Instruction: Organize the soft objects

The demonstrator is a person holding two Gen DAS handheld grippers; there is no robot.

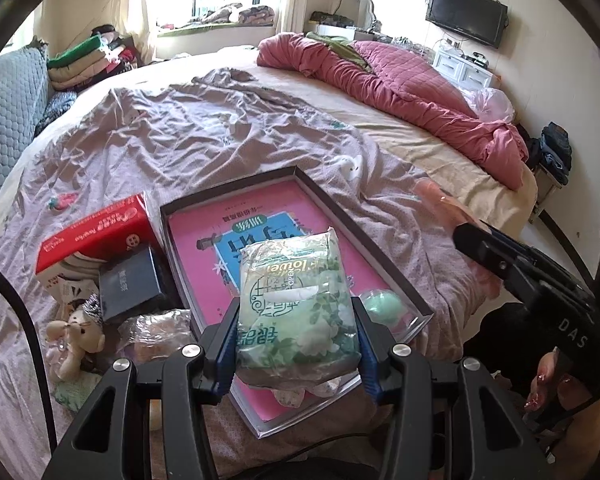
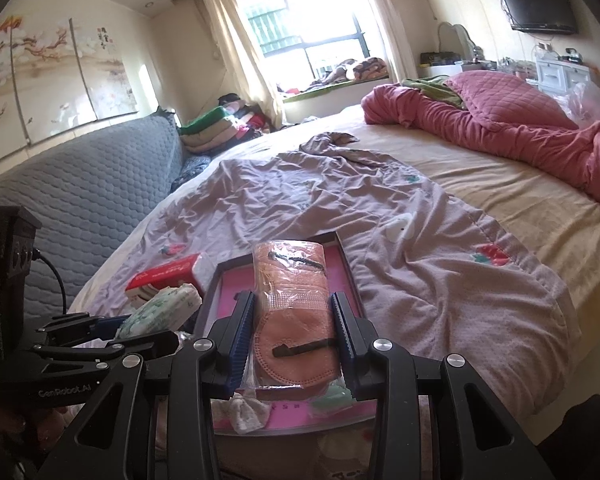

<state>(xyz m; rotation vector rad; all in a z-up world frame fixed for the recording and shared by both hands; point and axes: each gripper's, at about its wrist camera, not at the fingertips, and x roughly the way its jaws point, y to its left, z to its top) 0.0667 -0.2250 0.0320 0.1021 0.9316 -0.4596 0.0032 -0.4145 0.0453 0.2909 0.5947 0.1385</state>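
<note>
The left gripper pinches a green floral pack of soft towels across its width, holding it above the near half of the shallow grey tray on the bed. The pack's long axis runs along the fingers, with its sealed end pointing away toward the far side of the tray. That likely suits laying it flat on the tray's pink printed floor.

The right gripper is clamped on a clear-wrapped pack of orange-brown face masks, also gripped by its long edges. It points lengthwise away from the camera over the same tray, so both packs look lined up to go in side by side.

A small green round object already lies in the tray's near right corner. Left of the tray sit a red tissue box, a dark box and a small plush bear, apparently not yet sorted.
</note>
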